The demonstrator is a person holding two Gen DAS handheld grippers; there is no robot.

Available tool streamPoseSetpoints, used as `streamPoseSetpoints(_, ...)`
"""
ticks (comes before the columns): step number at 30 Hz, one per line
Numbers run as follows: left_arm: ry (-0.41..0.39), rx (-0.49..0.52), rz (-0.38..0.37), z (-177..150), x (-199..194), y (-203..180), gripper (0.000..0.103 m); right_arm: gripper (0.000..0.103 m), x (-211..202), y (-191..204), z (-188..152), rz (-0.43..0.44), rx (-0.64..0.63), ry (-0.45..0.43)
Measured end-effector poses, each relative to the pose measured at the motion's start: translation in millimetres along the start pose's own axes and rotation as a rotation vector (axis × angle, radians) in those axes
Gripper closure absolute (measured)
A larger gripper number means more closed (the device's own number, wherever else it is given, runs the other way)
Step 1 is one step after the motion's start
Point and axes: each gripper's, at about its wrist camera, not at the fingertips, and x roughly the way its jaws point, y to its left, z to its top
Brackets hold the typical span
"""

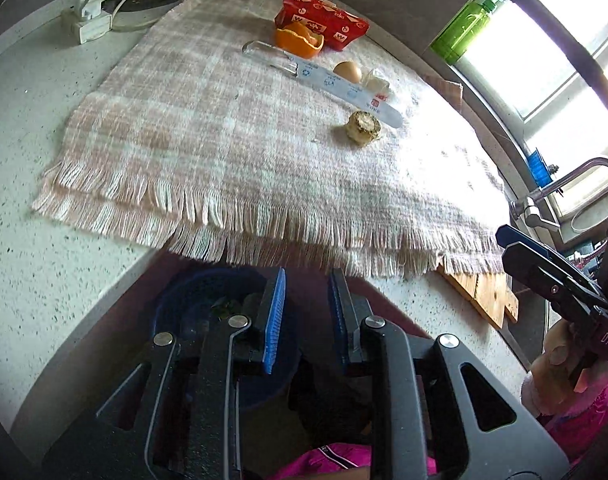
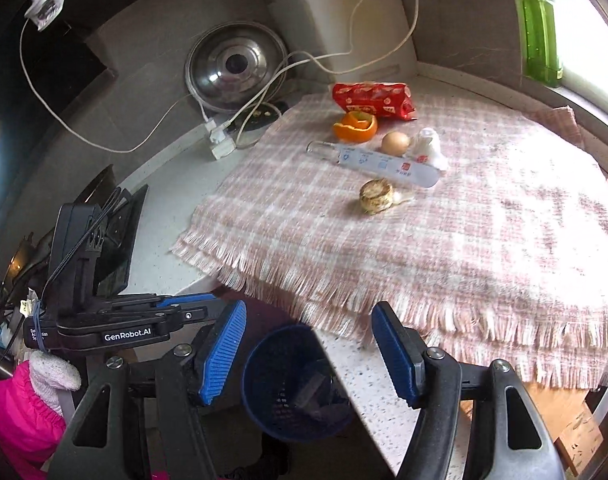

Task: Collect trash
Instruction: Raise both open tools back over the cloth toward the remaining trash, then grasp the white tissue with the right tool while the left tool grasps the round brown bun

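Blue-padded left hand-held gripper [image 1: 306, 320]: jaws apart by a narrow gap, nothing between them. Poised above blue mesh waste basket [image 1: 208, 292] below edge of surface [image 1: 36, 264]; dark and greenish scraps visible inside basket.

Right hand-held gripper [image 2: 308, 354]: jaws wide apart, empty. Same basket seen between pads from right wrist view, dark pieces lying in bottom. Gloved hand and pink sleeve [image 2: 16, 404] beside left tool at frame edge.

Speckled pale surface covered largely by pink-and-white plaid cloth [image 1: 208, 132], fringed edge hanging toward basket. Wooden board [image 1: 480, 296] showing under cloth's near corner.

Trash remaining, all at far side of cloth, well apart from both grippers:
- round burnt-looking stub [image 2: 376, 197], nearest, alone
- long clear plastic packet with printed label [image 2: 378, 162], lying flat just behind stub
- brown eggshell [image 2: 395, 143], just behind packet
- crumpled white tissue [image 2: 428, 148], beside eggshell, touching packet's end
- orange peel [image 2: 355, 125], cupped, upright
- red snack wrapper [image 2: 374, 100], farthest, peel against its front

Beyond cloth: white power strip with cords [image 2: 220, 140], steel pot lid [image 2: 236, 68] leaning on wall, green soap bottle [image 2: 540, 36] on window ledge. Faucet [image 1: 564, 188] at right in left wrist view.
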Motion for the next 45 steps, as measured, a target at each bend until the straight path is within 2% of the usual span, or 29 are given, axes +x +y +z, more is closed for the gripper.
streamPoseSetpoints(2, -0.017, 0.003, 0.003, 8, 1, -6, 0.064, 0.035, -1, -11, 8, -0.004, 0.013, -0.013)
streamPoseSetpoints(3, -0.025, 0.004, 0.006, 12, 2, -9, 0.063, 0.035, -2, -16, 12, -0.011, 0.015, -0.019)
streamPoseSetpoints(11, -0.027, 0.033, -0.017, 44, 22, -32, 0.063, 0.035, -3, -63, 55, -0.039, 0.035, -0.059)
streamPoseSetpoints(21, -0.021, 0.01, -0.055, 68, 56, -55, 0.063, 0.035, 26, -112, 113, -0.019, 0.061, -0.028)
streamPoseSetpoints(26, -0.009, 0.004, -0.054, 80, 76, -62, 0.063, 0.036, 47, -123, 134, 0.003, 0.048, 0.012)
streamPoseSetpoints(35, 0.0, 0.028, 0.016, 102, 104, -72, 0.063, 0.04, 84, -138, 162, 0.051, 0.055, 0.085)
streamPoseSetpoints(40, 0.004, 0.086, 0.047, 113, 114, -80, 0.063, 0.05, 112, -150, 174, 0.072, 0.092, 0.151)
streamPoseSetpoints(45, 0.016, 0.112, 0.062, 120, 125, -85, 0.063, 0.051, 136, -160, 183, 0.092, 0.137, 0.187)
